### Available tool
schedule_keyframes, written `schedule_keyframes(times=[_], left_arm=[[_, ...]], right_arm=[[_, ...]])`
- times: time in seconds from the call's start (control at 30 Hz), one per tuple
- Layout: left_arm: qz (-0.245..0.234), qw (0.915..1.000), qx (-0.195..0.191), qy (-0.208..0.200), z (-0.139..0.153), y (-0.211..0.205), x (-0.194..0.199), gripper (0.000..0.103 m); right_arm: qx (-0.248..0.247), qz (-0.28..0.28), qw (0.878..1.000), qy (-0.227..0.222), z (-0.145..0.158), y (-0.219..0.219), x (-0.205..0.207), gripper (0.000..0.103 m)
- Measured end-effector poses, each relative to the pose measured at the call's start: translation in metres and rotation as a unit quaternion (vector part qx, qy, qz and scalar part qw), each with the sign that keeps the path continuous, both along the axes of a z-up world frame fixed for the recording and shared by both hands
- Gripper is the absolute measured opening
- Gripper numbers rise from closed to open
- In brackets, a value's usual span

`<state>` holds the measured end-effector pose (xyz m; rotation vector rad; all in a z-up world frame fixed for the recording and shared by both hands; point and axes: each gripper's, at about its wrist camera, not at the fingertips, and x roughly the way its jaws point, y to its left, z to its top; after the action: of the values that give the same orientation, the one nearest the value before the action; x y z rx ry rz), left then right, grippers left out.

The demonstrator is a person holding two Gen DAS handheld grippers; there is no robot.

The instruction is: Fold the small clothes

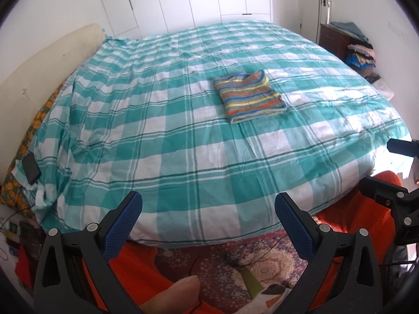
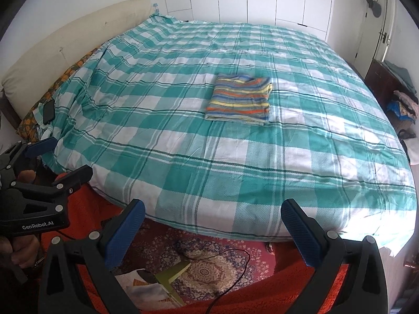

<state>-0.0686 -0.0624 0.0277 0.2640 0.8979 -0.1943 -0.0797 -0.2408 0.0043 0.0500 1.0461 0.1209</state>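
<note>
The striped garment (image 1: 250, 96) lies folded into a compact rectangle on the bed (image 1: 162, 120), roughly at the middle of the green-and-white checked cover (image 2: 183, 141). It rests flat, with its edges stacked and no part hanging loose.

The left gripper (image 1: 208, 214) is held at the near edge of the bed, its two blue-padded fingers (image 1: 123, 225) spread wide with nothing between them. The garment sits well beyond these fingers, further up the bed and slightly to the right of their centre line. No contact.

The right gripper (image 2: 213, 219) is likewise released, its fingers (image 2: 125, 227) parted and empty, positioned over the near edge of the bed. From this view the garment lies well ahead of the fingers and close to their centre line. No contact.

Each gripper appears at the margin of the other's view: the right one at the right edge of the left wrist view, the left one at the left edge of the right wrist view, gripped by a hand (image 2: 18, 248).

Below the bed edge: a patterned rug (image 2: 204, 261) and an orange blanket (image 2: 301, 287) on the floor, with a thin black cable (image 2: 230, 267) across the rug. A dark phone (image 1: 31, 168) lies at the left side of the bed. A pile of clothes (image 1: 362, 55) stands against the far right wall.
</note>
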Motion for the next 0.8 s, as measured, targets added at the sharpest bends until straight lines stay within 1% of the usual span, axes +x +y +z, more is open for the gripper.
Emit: schedule_keyframes(times=[0.2, 0.4, 0.53, 0.67, 0.8], left_arm=[[0.000, 0.9999, 0.000, 0.014, 0.001, -0.002, 0.002, 0.102], [0.002, 0.9998, -0.013, 0.016, 0.010, 0.001, -0.002, 0.102], [-0.003, 0.9996, -0.009, 0.027, 0.008, -0.001, -0.003, 0.102], [0.005, 0.9997, -0.002, 0.026, 0.007, 0.000, -0.004, 0.102], [0.011, 0.9989, -0.023, 0.039, 0.007, 0.004, -0.002, 0.102]], right_arm=[[0.006, -0.002, 1.000, 0.016, -0.005, 0.001, 0.002, 0.102], [-0.010, -0.002, 1.000, 0.012, 0.006, 0.004, -0.003, 0.102], [-0.024, -0.004, 1.000, 0.009, 0.013, 0.007, -0.009, 0.102], [-0.032, -0.006, 0.999, 0.008, 0.018, 0.010, -0.013, 0.102], [-0.035, -0.010, 0.999, 0.012, 0.015, 0.010, -0.013, 0.102]])
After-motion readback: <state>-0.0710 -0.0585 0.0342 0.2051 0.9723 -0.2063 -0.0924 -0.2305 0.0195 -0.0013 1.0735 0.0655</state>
